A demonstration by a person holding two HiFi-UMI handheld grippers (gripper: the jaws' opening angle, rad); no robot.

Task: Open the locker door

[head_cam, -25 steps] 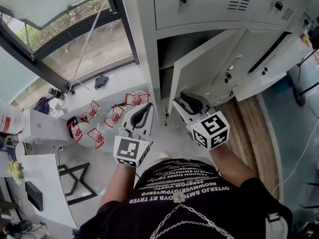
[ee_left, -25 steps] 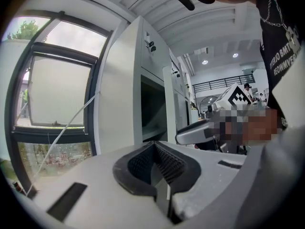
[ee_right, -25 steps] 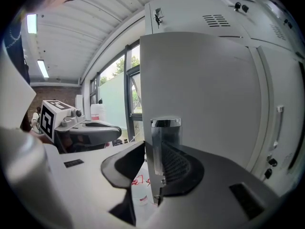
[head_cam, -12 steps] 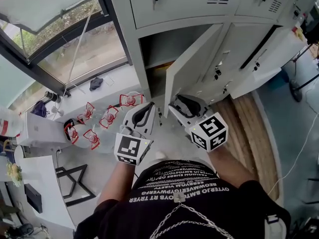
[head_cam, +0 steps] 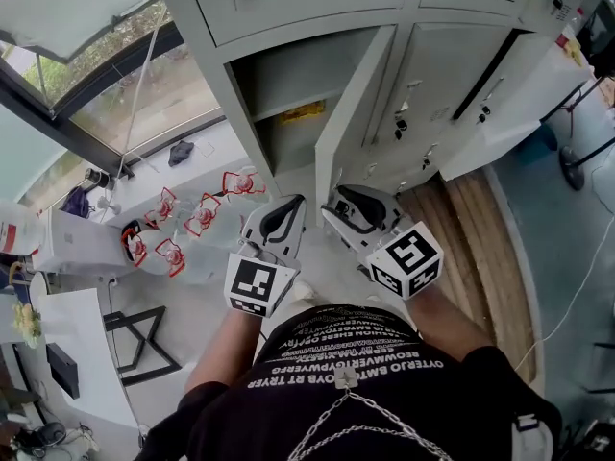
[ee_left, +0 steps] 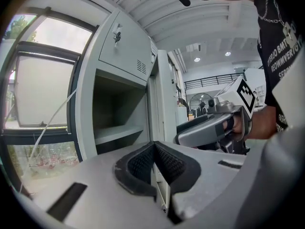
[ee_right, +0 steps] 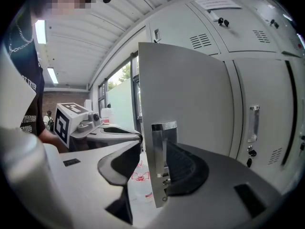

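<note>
aiming to back straight off grey metal locker door (head_cam: pixel 351 133): my right gripper (head_cam: pixel 351 205) jaws just spread, chrome handle (ee_right: pixel 161 147) loose between; left gripper (head_cam: pixel 281 214) clenched empty.

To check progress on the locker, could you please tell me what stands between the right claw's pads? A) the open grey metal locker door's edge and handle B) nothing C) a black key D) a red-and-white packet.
A: the right gripper view shows the edge of the grey metal locker door and its shiny metal handle inside the right claw, whose jaws have just been opening and do not clamp it.
</note>
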